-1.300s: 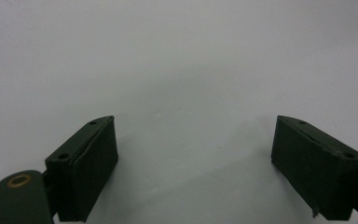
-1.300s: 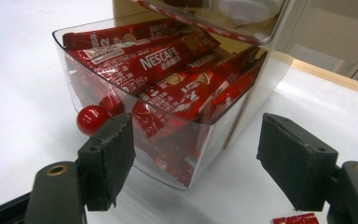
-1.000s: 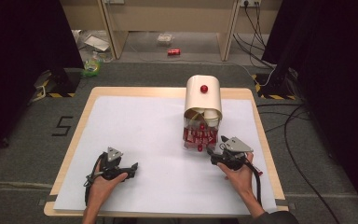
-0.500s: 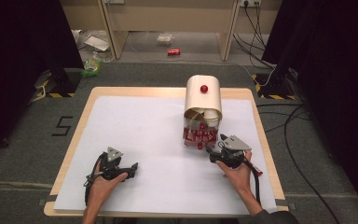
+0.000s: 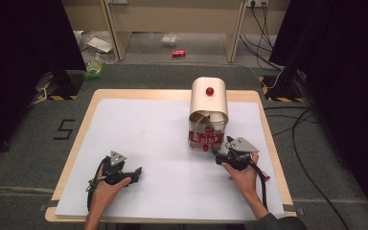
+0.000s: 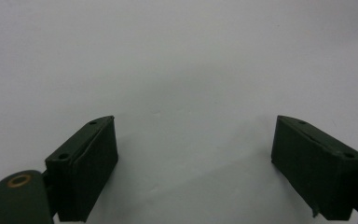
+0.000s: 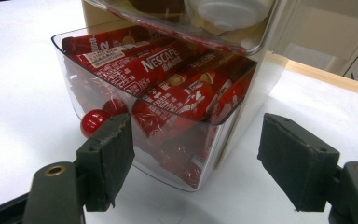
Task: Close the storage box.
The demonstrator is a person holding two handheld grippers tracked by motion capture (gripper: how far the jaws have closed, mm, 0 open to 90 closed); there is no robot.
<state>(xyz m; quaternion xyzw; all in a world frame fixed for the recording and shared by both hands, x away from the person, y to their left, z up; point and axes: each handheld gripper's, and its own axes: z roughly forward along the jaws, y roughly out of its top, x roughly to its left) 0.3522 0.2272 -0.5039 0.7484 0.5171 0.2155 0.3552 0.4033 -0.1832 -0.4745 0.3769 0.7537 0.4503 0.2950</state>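
Observation:
A cream box (image 5: 209, 98) with a red knob (image 5: 210, 91) stands at the table's back right; white paper cups (image 5: 216, 119) show in its open front. Its clear drawer (image 5: 204, 139) sticks out towards me, full of red Nescafe sachets (image 7: 168, 70). The drawer's round red knob (image 7: 93, 122) is at its front. My right gripper (image 5: 219, 152) sits just right of the drawer front, open. In the right gripper view, my right gripper (image 7: 200, 154) has its jaws either side of the drawer's near corner, apart from it. My left gripper (image 5: 135, 172) rests open on the white sheet at the front left, with bare sheet between the jaws of my left gripper (image 6: 193, 158).
A white sheet (image 5: 148, 143) covers most of the wooden table (image 5: 263, 124). Cables (image 5: 297, 143) lie on the floor to the right. Litter and a red can (image 5: 178, 53) lie on the floor beyond the table.

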